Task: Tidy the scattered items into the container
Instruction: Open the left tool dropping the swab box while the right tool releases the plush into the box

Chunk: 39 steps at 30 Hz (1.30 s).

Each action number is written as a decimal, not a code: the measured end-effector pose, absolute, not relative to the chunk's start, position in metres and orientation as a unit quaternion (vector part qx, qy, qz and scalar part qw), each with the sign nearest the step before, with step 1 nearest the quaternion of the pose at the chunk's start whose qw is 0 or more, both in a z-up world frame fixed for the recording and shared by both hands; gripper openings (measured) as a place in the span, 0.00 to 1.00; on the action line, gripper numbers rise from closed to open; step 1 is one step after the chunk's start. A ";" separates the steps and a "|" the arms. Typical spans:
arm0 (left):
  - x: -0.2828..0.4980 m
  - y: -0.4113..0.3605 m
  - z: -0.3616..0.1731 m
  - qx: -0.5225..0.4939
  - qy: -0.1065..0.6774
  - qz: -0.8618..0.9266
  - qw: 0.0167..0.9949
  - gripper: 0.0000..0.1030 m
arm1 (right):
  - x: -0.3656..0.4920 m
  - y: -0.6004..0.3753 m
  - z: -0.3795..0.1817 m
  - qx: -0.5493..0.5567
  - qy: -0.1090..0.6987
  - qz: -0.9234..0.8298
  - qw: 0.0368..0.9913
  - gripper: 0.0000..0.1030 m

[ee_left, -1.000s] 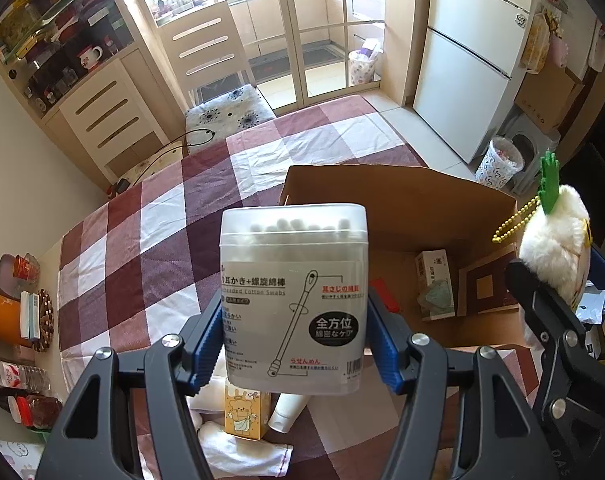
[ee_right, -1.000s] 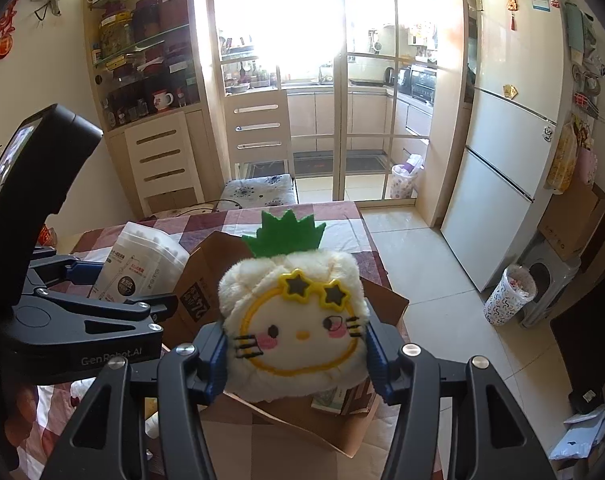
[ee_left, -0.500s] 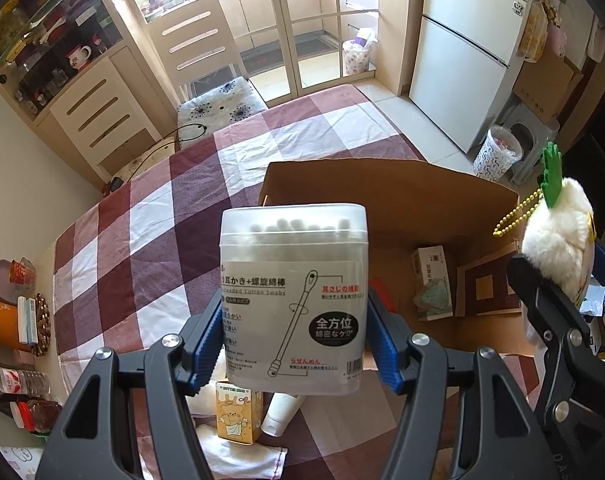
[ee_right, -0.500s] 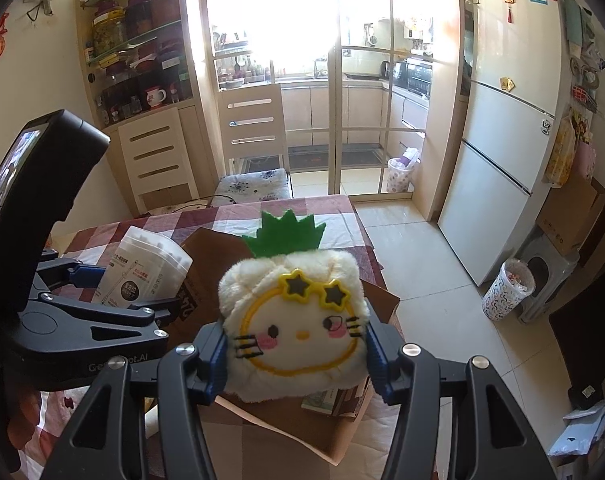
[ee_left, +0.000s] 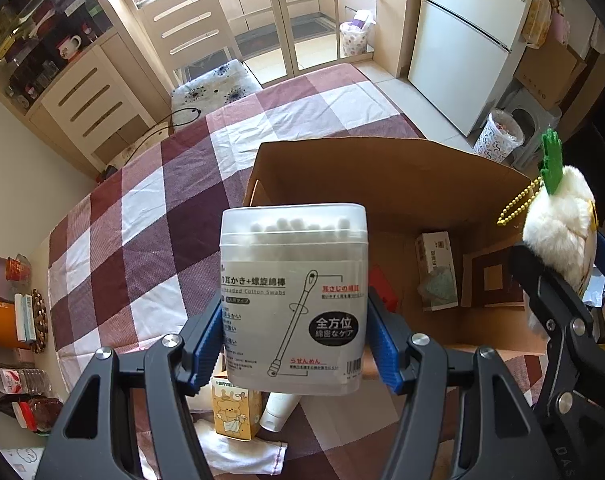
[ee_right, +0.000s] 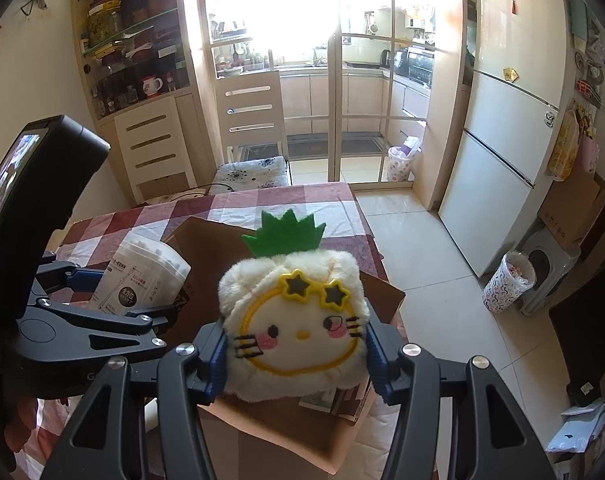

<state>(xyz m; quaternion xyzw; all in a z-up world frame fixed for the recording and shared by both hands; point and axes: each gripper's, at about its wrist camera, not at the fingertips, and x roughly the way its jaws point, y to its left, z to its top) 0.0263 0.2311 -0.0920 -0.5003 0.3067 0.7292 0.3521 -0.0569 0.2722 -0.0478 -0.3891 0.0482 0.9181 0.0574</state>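
Cardboard box [ee_left: 382,184] at 1 o'clock; left gripper [ee_left: 294,332] clamps cotton swab container [ee_left: 293,300]; right gripper [ee_right: 296,360] clamps pineapple plush [ee_right: 292,320].

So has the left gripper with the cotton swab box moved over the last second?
Yes. In the left wrist view the cardboard box now sits left of where it was, so the left gripper with the cotton swab box shifted right.

Daylight floods both views from the glass doors [ee_right: 302,60] at 12 o'clock; in the right wrist view the panes blow out to white glare. Floor tiles [ee_right: 422,248] at 3 o'clock carry a soft sheen. The tablecloth [ee_left: 150,216] is evenly lit, and the box [ee_left: 382,184] is shaded inside. Both frames are sharp, without motion blur. Fisheye distortion bends the fridge [ee_right: 510,120] and cabinets [ee_left: 62,80], and the corners vignette to black.
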 end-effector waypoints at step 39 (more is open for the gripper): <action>0.021 0.223 -0.075 -0.480 0.304 0.747 0.346 0.87 | -0.053 0.281 -0.037 -0.369 0.069 0.924 0.066 0.82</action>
